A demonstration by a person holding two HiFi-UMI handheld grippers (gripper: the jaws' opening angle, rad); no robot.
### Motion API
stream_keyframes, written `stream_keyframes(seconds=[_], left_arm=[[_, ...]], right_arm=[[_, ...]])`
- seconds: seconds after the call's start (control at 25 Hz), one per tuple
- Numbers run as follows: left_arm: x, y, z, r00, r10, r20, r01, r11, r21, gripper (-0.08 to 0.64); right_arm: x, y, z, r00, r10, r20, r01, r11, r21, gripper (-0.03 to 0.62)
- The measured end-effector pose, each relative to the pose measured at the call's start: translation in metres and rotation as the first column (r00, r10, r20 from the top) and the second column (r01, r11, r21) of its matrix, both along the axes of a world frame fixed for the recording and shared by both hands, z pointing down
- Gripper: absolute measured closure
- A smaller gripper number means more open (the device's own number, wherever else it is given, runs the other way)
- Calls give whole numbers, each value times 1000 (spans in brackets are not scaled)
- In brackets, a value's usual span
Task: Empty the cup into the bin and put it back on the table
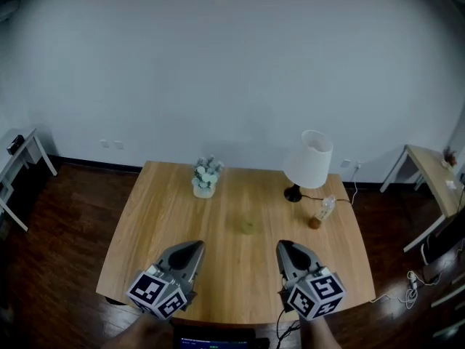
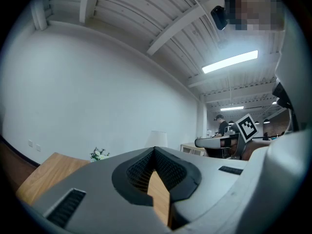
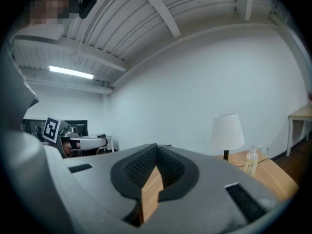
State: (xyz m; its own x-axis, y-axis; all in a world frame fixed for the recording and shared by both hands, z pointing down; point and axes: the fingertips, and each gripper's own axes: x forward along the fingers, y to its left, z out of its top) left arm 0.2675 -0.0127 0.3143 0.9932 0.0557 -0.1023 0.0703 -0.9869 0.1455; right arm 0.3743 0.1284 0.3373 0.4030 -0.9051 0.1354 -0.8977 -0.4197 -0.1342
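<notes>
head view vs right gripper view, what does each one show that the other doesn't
Only the head view: the plant pot and a faint greenish spot mid-table, too blurred to name. Only the right gripper view: the ceiling beams and a strip light. Both: the table, the lamp, the bottle beside it, and the right gripper, jaws shut with nothing held.
</notes>
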Motion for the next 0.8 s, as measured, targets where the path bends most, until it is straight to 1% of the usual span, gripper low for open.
stream_keyframes(seconds=[0.2,0.36,0.52,0.8], left_arm=[[19,-16,7,1000,22,12,-22,1000,-13,569],[36,-21,13,999,20,27,-19,1000,-19,569],[52,-25,15,999,-6,39,7,1000,-21,569],[77,-33,19,997,-56,51,57,998,-14,569]], right_arm=[[17,-16,4,1000,19,4,-19,1000,-11,592],[34,-24,6,1000,7,7,-7,1000,-19,592],[53,-32,14,999,-19,27,20,1000,-24,592],[86,-45,21,997,-63,33,64,997,-44,592]])
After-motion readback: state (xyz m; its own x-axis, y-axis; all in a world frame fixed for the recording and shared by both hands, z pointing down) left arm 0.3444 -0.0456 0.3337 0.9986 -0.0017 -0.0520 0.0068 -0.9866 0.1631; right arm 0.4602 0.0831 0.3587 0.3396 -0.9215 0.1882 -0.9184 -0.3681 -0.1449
